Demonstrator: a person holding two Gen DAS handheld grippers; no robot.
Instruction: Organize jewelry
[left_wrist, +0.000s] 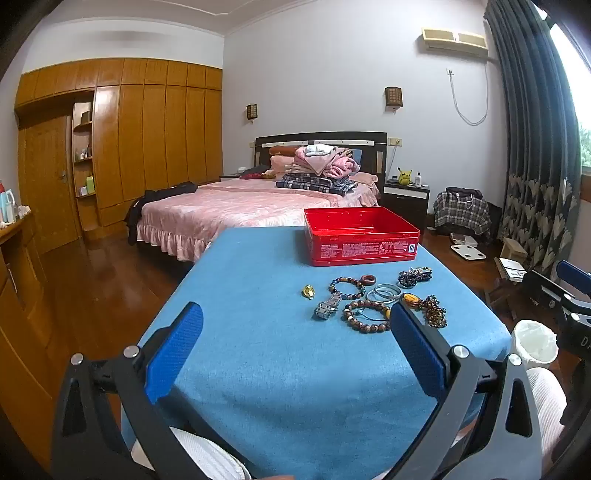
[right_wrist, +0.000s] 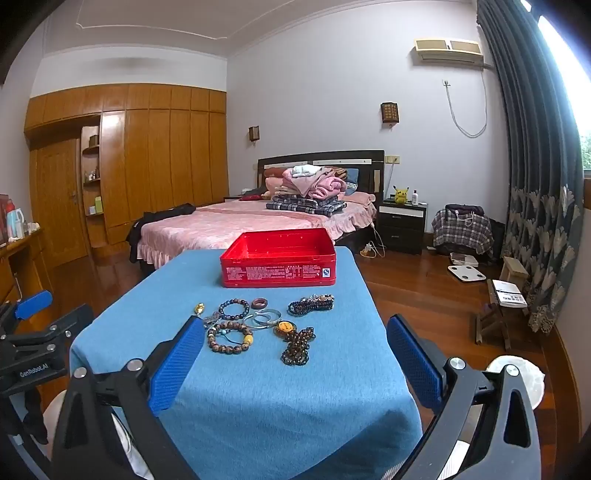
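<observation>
The left gripper (left_wrist: 295, 354) and the right gripper (right_wrist: 295, 363) hang over the near edge of the blue cloth (right_wrist: 280, 406), both with blue pads spread wide and nothing between them. Past them the jewelry lies loose on the cloth: a brown bead bracelet (right_wrist: 228, 336), a dark bead bracelet (right_wrist: 233, 308), silver bangles (right_wrist: 264, 317), a wooden ring (right_wrist: 259, 303), a yellow pendant (left_wrist: 308, 291), a metal watch (left_wrist: 327, 308), an amber pendant on a bead necklace (right_wrist: 297, 341) and a dark bead heap (right_wrist: 311, 303). Behind them, near the far edge, stands the red tin (right_wrist: 277, 263), lid off, its red floor bare as far as I can see. None of the jewelry is in it.
</observation>
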